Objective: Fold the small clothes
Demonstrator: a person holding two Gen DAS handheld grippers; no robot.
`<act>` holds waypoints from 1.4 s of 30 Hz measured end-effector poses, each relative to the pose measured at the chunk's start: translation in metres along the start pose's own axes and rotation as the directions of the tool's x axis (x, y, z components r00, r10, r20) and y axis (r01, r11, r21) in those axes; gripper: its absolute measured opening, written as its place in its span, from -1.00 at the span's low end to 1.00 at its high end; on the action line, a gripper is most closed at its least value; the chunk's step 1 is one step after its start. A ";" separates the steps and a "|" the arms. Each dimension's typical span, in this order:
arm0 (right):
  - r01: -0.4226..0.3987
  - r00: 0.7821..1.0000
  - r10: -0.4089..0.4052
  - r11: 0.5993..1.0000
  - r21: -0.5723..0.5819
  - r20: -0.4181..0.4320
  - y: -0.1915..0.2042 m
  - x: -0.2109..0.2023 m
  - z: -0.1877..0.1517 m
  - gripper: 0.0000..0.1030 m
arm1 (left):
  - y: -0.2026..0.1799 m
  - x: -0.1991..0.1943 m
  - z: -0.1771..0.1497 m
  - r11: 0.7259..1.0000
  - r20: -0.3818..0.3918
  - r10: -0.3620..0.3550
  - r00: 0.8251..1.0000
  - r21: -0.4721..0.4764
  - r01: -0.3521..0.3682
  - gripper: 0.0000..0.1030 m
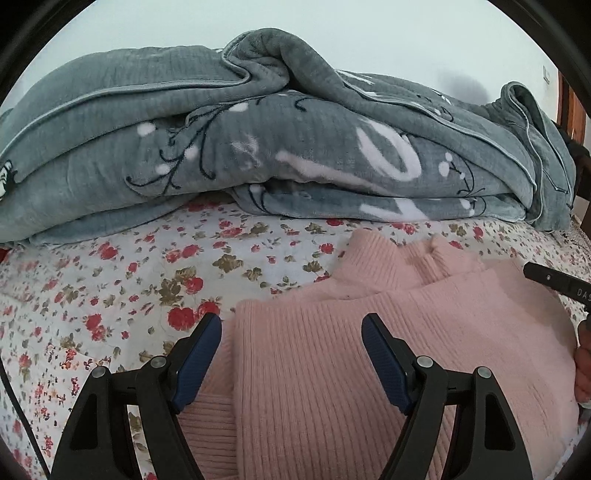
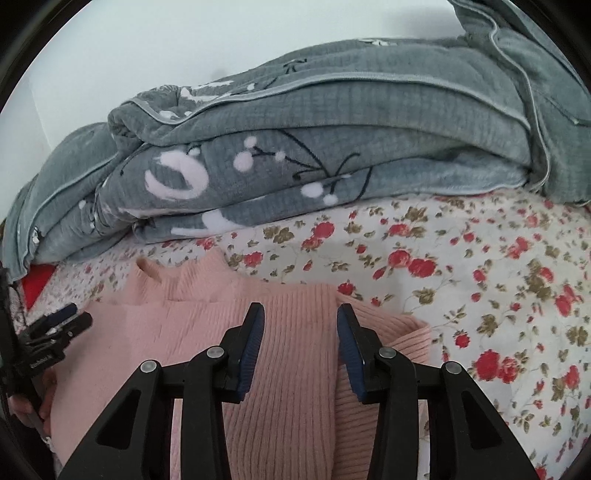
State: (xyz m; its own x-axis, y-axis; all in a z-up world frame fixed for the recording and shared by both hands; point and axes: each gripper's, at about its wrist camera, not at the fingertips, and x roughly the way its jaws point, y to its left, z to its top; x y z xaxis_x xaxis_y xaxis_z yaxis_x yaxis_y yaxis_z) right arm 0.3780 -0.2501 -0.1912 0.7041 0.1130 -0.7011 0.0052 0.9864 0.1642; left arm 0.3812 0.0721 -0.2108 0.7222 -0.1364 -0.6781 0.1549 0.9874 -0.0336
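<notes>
A pink ribbed knit sweater lies partly folded on the floral bedsheet, collar toward the blanket. My left gripper is open, its fingers hovering over the sweater's left folded edge. My right gripper is open above the sweater near its right side, where a ribbed cuff sticks out. The right gripper's tip shows at the far right of the left wrist view, and the left gripper shows at the left edge of the right wrist view. Neither holds cloth.
A thick grey fleece blanket with white and black flower print is piled along the back of the bed, also in the right wrist view. A pale wall rises behind it. Floral sheet extends right of the sweater.
</notes>
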 end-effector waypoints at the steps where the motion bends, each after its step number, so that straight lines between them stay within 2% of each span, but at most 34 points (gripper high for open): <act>1: 0.017 1.000 -0.018 1.000 -0.007 -0.013 0.002 0.003 0.000 -0.19 | 0.001 0.002 0.000 1.000 -0.007 0.001 1.000 -0.004 -0.001 0.49; 4: 0.047 0.998 -0.048 0.999 -0.011 -0.031 0.002 0.005 0.001 -0.19 | 0.007 0.002 0.000 1.000 -0.009 0.002 1.000 -0.028 -0.003 0.49; 8: 0.038 0.999 -0.038 0.999 -0.014 -0.025 0.002 0.003 0.002 0.04 | 0.013 -0.001 -0.002 0.998 0.004 0.030 1.000 -0.058 -0.030 0.49; 10: 0.011 1.000 -0.011 1.000 -0.003 -0.018 -0.001 -0.002 0.003 0.07 | 0.015 -0.003 -0.003 0.997 0.014 0.031 0.999 -0.066 -0.030 0.50; 12: 0.012 1.000 -0.012 1.000 0.021 -0.002 -0.007 -0.012 0.005 0.07 | 0.022 -0.010 -0.004 0.996 0.020 -0.025 0.999 -0.088 0.027 0.50; 15: 0.016 1.000 -0.016 0.996 0.092 0.002 -0.018 -0.034 0.007 0.14 | 0.040 -0.024 -0.011 0.968 0.007 -0.153 0.988 -0.198 0.152 0.50; 16: -0.005 1.000 0.007 0.994 0.109 -0.017 -0.022 -0.043 0.005 0.15 | 0.044 -0.028 -0.015 0.960 0.003 -0.168 0.986 -0.228 0.164 0.50; 19: -0.025 0.999 0.030 0.993 0.114 -0.038 -0.028 -0.069 -0.010 0.17 | 0.044 -0.044 -0.030 0.962 -0.024 -0.121 0.992 -0.250 0.111 0.50; 21: -0.012 1.000 0.015 0.995 0.098 -0.028 -0.028 -0.084 -0.025 0.35 | 0.040 -0.056 -0.045 0.965 -0.052 -0.098 0.994 -0.249 0.082 0.50; 23: -0.028 0.999 0.031 0.996 0.086 -0.029 -0.029 -0.094 -0.044 0.39 | 0.039 -0.067 -0.060 0.959 -0.070 -0.092 0.993 -0.275 0.070 0.51; 27: -0.068 0.995 0.077 0.992 0.109 -0.071 -0.027 -0.087 -0.067 0.39 | 0.035 -0.080 -0.084 0.961 -0.123 -0.014 0.992 -0.277 -0.021 0.52; 29: -0.074 0.992 0.086 0.990 0.119 -0.095 -0.026 -0.080 -0.073 0.39 | 0.036 -0.083 -0.090 0.964 -0.120 -0.012 0.993 -0.266 -0.021 0.55; 34: -0.056 0.994 0.067 0.991 0.122 -0.090 -0.027 -0.069 -0.080 0.39 | 0.042 -0.079 -0.092 0.958 -0.123 -0.031 0.992 -0.286 -0.005 0.67; 37: -0.054 0.994 0.065 0.991 0.119 -0.086 -0.028 -0.066 -0.080 0.40 | 0.039 -0.072 -0.089 0.960 -0.136 -0.013 0.991 -0.279 -0.025 0.75; 42: -0.036 0.994 0.044 0.995 0.092 -0.097 -0.022 -0.056 -0.074 0.46 | 0.036 -0.069 -0.086 0.959 -0.144 0.001 0.990 -0.281 -0.042 0.76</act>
State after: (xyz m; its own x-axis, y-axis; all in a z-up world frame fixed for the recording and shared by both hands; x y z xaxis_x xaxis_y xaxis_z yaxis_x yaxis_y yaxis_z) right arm 0.2858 -0.2696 -0.2066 0.6315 0.1678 -0.7570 0.0458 0.9665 0.2524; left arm 0.2785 0.1242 -0.2283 0.6175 -0.1220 -0.7771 -0.0717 0.9751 -0.2100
